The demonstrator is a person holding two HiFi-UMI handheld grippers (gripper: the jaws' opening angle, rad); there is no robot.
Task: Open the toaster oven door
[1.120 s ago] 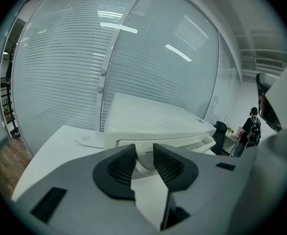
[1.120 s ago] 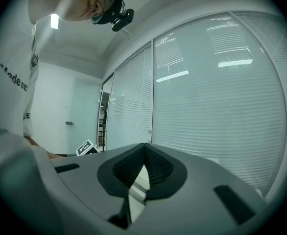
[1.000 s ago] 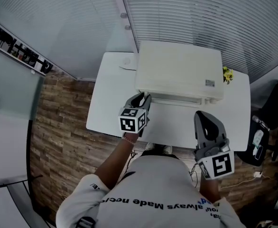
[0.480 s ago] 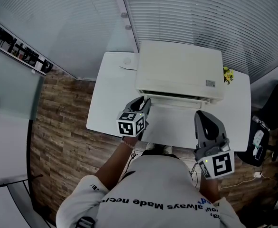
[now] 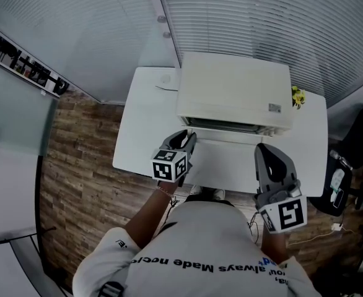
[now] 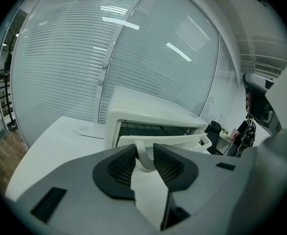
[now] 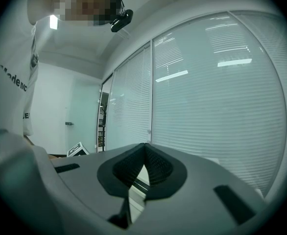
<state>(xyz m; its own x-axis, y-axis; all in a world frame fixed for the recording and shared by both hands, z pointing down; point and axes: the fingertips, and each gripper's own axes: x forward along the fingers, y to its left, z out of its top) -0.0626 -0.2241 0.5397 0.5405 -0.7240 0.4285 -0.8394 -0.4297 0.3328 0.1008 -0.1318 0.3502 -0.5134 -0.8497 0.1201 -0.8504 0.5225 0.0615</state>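
Left gripper: we find it pinching the door handle of the toaster oven, which stands mid-bench. Door ajar, tilted out at the top; opening step under way. Next, we judge: draw the handle outward and down along its arc. Right gripper: pressed together, empty, idle at the bench's near edge.

White T-shirt (dark print), grey left gripper
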